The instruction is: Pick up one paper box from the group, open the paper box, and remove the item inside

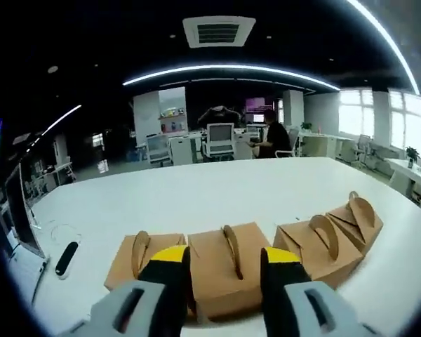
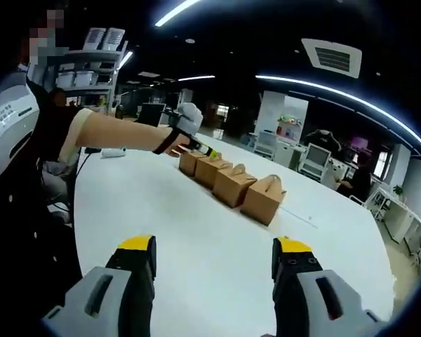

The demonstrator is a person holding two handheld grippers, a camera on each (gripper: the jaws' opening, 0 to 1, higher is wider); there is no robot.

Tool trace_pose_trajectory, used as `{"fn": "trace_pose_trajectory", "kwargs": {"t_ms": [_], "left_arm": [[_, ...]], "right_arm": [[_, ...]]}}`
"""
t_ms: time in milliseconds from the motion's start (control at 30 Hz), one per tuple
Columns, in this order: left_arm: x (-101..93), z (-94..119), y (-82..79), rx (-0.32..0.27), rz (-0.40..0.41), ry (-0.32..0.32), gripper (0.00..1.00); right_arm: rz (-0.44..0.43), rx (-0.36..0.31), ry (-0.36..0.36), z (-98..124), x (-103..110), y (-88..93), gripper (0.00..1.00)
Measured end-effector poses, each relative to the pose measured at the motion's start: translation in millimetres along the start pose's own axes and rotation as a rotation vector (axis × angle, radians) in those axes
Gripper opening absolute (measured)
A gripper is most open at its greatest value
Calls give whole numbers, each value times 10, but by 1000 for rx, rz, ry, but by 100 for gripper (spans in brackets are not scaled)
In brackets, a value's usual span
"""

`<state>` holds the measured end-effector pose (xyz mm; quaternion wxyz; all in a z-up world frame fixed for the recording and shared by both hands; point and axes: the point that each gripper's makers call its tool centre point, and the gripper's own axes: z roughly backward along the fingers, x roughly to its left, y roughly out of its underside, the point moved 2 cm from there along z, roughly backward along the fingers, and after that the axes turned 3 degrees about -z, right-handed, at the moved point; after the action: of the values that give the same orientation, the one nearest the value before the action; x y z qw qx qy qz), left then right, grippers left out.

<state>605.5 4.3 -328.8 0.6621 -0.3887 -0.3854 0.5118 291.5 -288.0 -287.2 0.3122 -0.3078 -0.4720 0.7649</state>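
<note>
No brand, label or legible writing appears on the boxes or the grippers in either view.

In the left gripper view, four brown paper boxes sit in a row on a white table [image 1: 217, 189], running from lower left to the right edge. The second paper box [image 1: 228, 270] lies at lower centre, directly ahead of the left gripper [image 1: 226, 267], with its arched handle between the two yellow-tipped jaws. The jaws stand moderately apart on either side of that box's top; whether they touch the cardboard cannot be told, and they hold nothing. The leftmost box [image 1: 137, 258] is just beside the left jaw, the third box [image 1: 316, 246] just beside the right jaw, and the fourth box [image 1: 356, 219] sits further right, tilted. A dark remote-like object [image 1: 66, 258] lies on the table at far left, near a laptop edge.

In the right gripper view, the right gripper [image 2: 215, 256] hovers over bare table at the bottom of the frame, jaws wide and empty, well apart from the box row [image 2: 231, 181] in the middle of the frame. A person's arm [image 2: 119, 132] reaches from the upper left, its gloved hand [image 2: 188, 119] holding the other gripper at the far end of the row.
</note>
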Motion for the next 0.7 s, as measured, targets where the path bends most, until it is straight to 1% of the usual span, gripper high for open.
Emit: {"fn": "trace_pose_trajectory", "kwargs": {"t_ms": [100,200,300,367,400,433,467,533,600,700], "left_arm": [[29,-48,57,11,6,-16,29],[1,-82,96,26,18,-4,29],[-4,-120,107,28,16,-10,27],[6,-129,108,26,30,-16,19],[17,-123,93,17,34,-24,14],[23,-112,71,6,29,-31,5],[13,-107,47,-5,24,-28,4],[8,-108,43,-5,13,-29,4],[30,-127,55,-2,67,-25,4],[39,-124,50,-5,54,-23,4]], "right_arm": [[-5,-2,3,24,-17,20,67],[-20,-9,3,44,-37,35,67],[-24,-9,6,46,-42,50,67],[-26,-10,7,48,-47,68,67],[-29,-11,7,48,-48,79,67],[-30,-9,7,47,-49,89,67],[-29,-8,8,47,-50,99,67],[-32,-8,7,46,-53,109,67],[-35,-9,7,43,-59,124,67],[-39,-11,7,39,-64,133,67]]}}
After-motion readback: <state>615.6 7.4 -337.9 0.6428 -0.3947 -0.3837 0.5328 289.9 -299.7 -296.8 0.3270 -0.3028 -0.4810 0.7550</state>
